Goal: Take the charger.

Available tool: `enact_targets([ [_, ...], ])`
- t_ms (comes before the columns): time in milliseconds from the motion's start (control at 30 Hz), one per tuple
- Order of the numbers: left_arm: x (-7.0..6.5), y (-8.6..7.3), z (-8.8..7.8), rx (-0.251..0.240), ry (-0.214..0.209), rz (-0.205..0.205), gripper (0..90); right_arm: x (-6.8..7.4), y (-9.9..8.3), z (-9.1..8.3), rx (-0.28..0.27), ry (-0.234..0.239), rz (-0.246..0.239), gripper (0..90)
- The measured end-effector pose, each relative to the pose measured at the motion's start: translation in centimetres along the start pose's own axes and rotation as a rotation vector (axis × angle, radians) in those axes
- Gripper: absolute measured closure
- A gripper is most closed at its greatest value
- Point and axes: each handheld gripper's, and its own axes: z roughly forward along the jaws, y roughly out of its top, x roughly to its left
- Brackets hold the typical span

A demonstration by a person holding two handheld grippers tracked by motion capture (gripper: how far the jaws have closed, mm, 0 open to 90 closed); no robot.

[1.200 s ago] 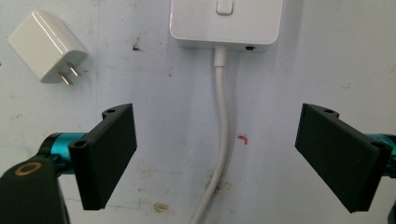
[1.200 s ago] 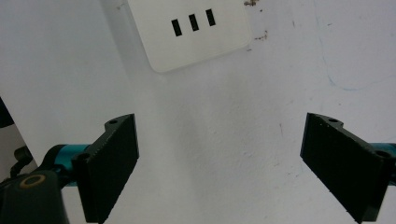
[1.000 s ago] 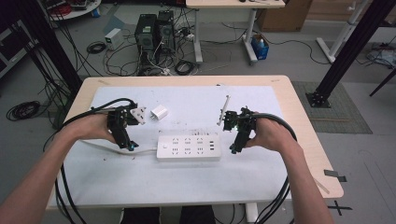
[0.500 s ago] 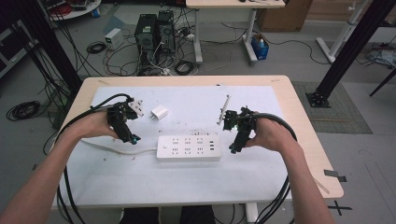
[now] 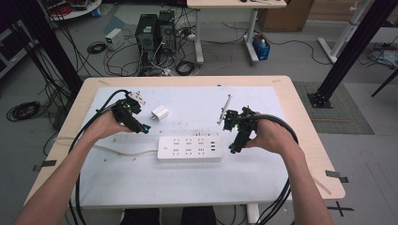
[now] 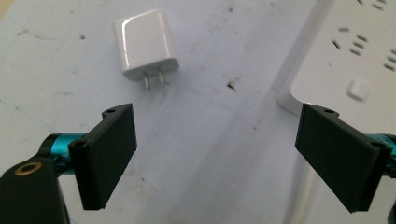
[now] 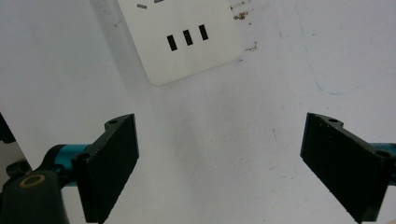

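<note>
At 11 o'clock ahead of the wide-open left gripper (image 6: 215, 158) lies the charger (image 6: 145, 45), prongs toward it; right gripper (image 7: 219, 163), also open, sits farther off.

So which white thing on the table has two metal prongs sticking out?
The small white charger, lying beyond the open left gripper. The long power strip beside it has only holes and slots on top, and a cord.

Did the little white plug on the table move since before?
No. The white plug lies in the same spot, just beyond the power strip, with the open left gripper near it.
</note>
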Motion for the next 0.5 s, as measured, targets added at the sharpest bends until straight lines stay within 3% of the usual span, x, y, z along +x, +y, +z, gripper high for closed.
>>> enact_targets([
  [267,0.9,-0.3,1.7,-0.085,0.058,-0.125,12.8,0.0,-0.5,-0.4,-0.023,-0.002,0.026,10.9],
  [400,1.5,-0.3,2.8,-0.127,0.054,-0.191,12.8,0.0,-0.6,-0.4,-0.034,-0.005,0.036,10.9],
  [500,1.7,-0.3,3.6,-0.15,0.072,-0.215,12.8,-0.1,-0.6,-0.4,-0.041,-0.007,0.037,10.8],
])
